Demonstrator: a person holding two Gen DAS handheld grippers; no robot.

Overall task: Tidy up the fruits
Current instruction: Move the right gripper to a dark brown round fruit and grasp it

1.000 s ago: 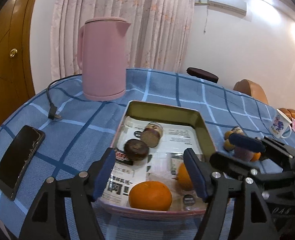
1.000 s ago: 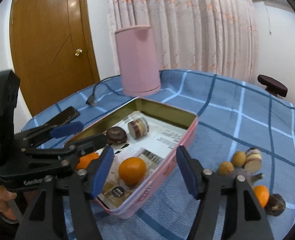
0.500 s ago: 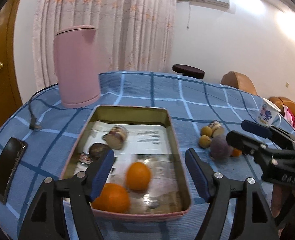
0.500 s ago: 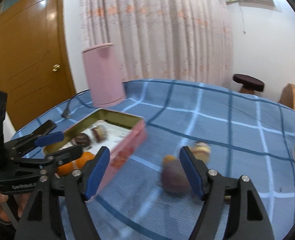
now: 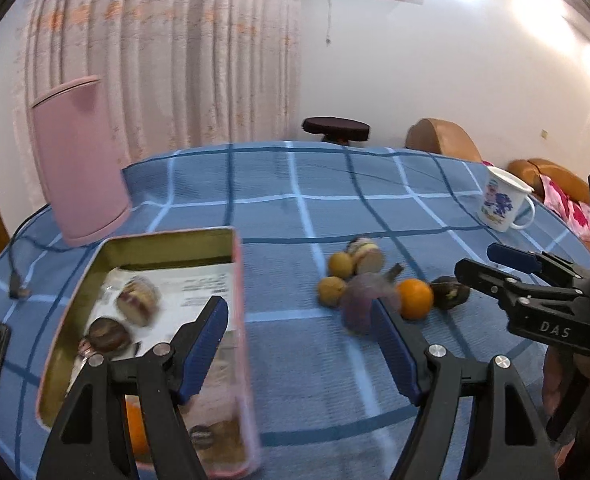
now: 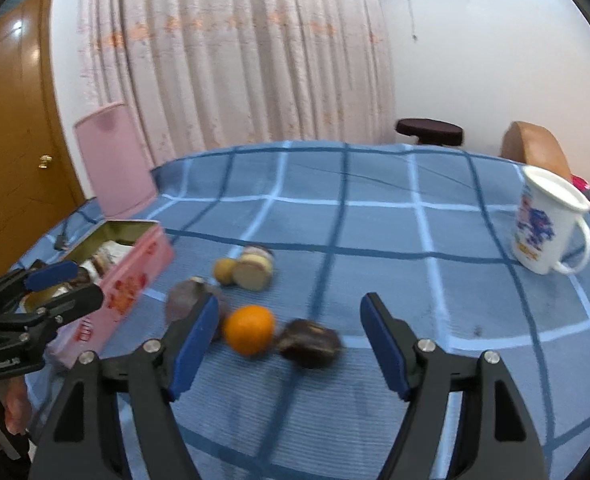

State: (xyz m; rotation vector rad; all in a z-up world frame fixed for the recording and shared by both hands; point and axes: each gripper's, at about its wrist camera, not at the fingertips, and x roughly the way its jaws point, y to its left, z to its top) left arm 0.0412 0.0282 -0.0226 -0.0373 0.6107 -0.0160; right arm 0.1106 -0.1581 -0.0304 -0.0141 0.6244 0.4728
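A round surface (image 6: 375, 220) under a blue checked cloth carries everything. A tall pink plastic kettle (image 5: 77, 160) stands at its far left edge. Just in front of it lies a shallow pink rectangular tin (image 5: 237, 320), paper-lined, which holds a sliced purple-rimmed root piece (image 5: 139, 300), a dark round fruit (image 5: 107, 336) and an orange (image 5: 137, 428) at its near end. A white enamel mug with a blue print (image 6: 543, 224) stands well apart on the right. Between the tin and the mug a loose cluster of fruit lies on the cloth: a blurred purple fruit (image 6: 187, 300), a bright orange fruit (image 6: 249, 328), a dark brown fruit (image 6: 309, 342) just beside it, a cut pale root piece (image 6: 255, 270) and a small yellow fruit (image 6: 223, 270). The right gripper (image 6: 289, 344) hovers near the orange and brown fruits, its blue-padded jaws apart and touching nothing. The left gripper (image 5: 301, 350) hangs beside the tin's right wall, jaws wide and empty.
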